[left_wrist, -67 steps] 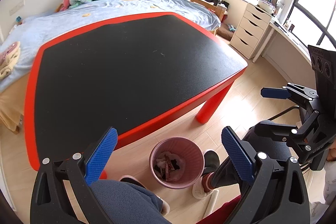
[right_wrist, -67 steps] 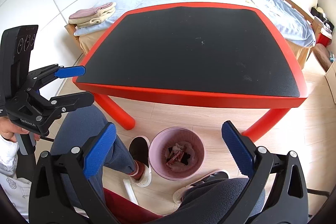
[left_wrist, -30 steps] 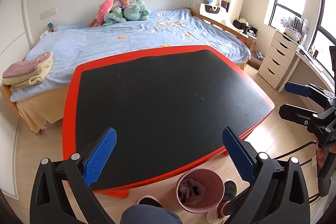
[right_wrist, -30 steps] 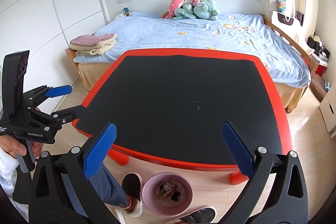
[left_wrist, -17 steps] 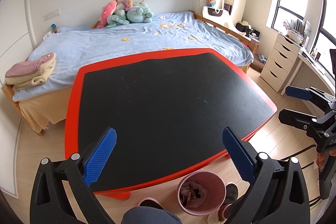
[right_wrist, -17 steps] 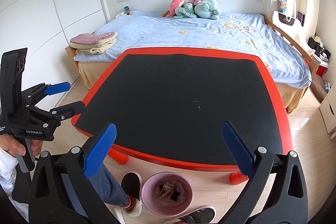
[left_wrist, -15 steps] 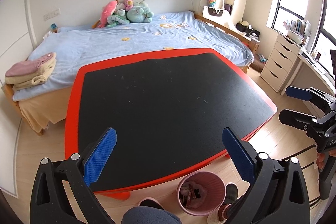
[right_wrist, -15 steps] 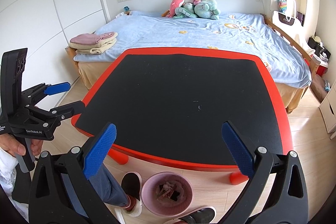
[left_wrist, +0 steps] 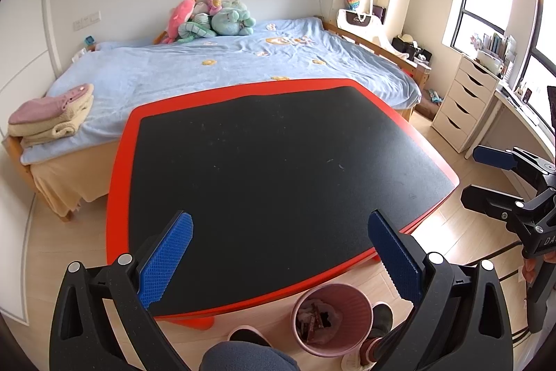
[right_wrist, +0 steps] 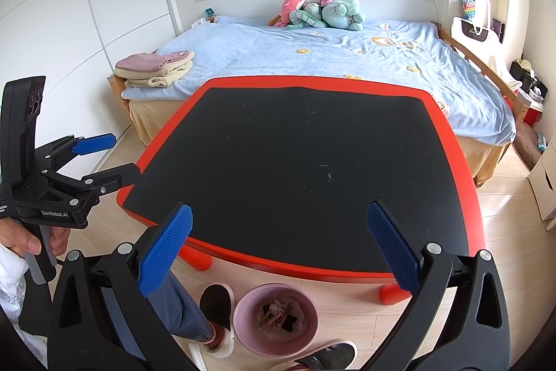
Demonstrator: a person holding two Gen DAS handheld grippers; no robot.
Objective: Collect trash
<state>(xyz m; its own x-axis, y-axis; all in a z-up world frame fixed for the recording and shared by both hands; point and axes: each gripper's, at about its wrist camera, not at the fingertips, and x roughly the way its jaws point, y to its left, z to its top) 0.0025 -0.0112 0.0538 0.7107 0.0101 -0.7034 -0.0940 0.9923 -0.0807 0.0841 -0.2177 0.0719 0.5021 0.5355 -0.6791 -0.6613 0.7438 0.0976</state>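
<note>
A pink trash bin [left_wrist: 330, 319] stands on the floor by the table's near edge, between the person's feet, with wrappers and crumpled paper inside; it also shows in the right wrist view [right_wrist: 275, 319]. The black table top with a red rim [left_wrist: 120, 162] [right_wrist: 469, 169] carries no trash that I can see. My left gripper [left_wrist: 279, 252] is open and empty above the table's near edge. My right gripper [right_wrist: 276, 249] is open and empty, held level with it. Each gripper shows in the other's view, the right [left_wrist: 486, 178] and the left [right_wrist: 104, 159].
A bed with a blue cover [left_wrist: 208, 65], plush toys [left_wrist: 212, 18] and folded towels [left_wrist: 52, 115] lies beyond the table. A white drawer unit [left_wrist: 462, 103] and desk stand at the right. The person's knee [left_wrist: 243, 357] and slippers are below.
Both grippers rose from looking down at the bin to looking level across the table. In the last half second nothing has visibly moved. Both stay open.
</note>
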